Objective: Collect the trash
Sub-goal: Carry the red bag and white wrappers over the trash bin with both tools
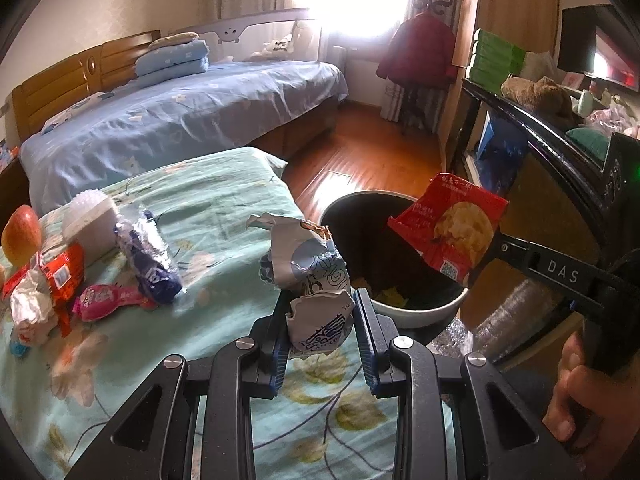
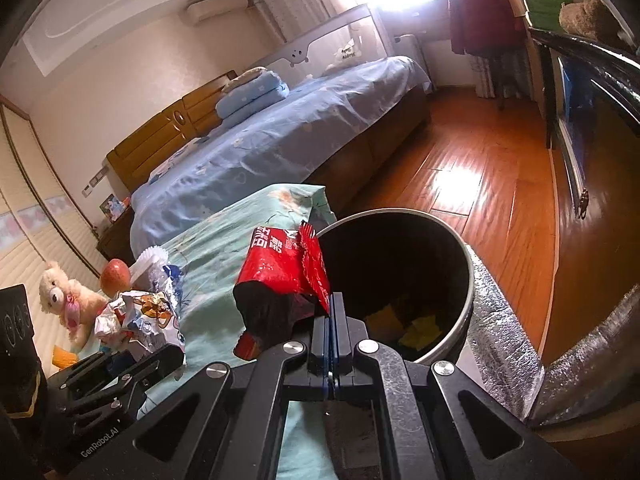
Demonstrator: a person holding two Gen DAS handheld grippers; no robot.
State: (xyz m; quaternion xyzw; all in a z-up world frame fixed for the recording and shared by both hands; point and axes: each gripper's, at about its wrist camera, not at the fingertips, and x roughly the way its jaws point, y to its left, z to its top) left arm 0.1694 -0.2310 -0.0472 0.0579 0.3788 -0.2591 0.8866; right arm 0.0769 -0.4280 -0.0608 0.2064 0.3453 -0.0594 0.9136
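Observation:
My left gripper (image 1: 322,320) is shut on a crumpled white-and-blue wrapper (image 1: 308,268), held above the green floral bedspread (image 1: 224,208) just left of the trash bin (image 1: 416,312). My right gripper (image 2: 331,300) is shut on a red snack packet (image 2: 282,268) at the bin's (image 2: 460,320) near-left rim. In the left wrist view the red packet (image 1: 452,228) hangs over the bin with the right gripper (image 1: 490,246) behind it. More trash lies on the bedspread: a blue-silver wrapper (image 1: 150,256), a pink wrapper (image 1: 106,296), an orange-red packet (image 1: 60,276).
An apple (image 1: 20,234) and a white brush (image 1: 90,216) lie near the trash. A teddy bear (image 2: 66,296) sits at the far left. A blue bed (image 1: 180,112) stands behind, a dark cabinet (image 1: 540,128) right, wooden floor (image 2: 480,168) beyond the bin.

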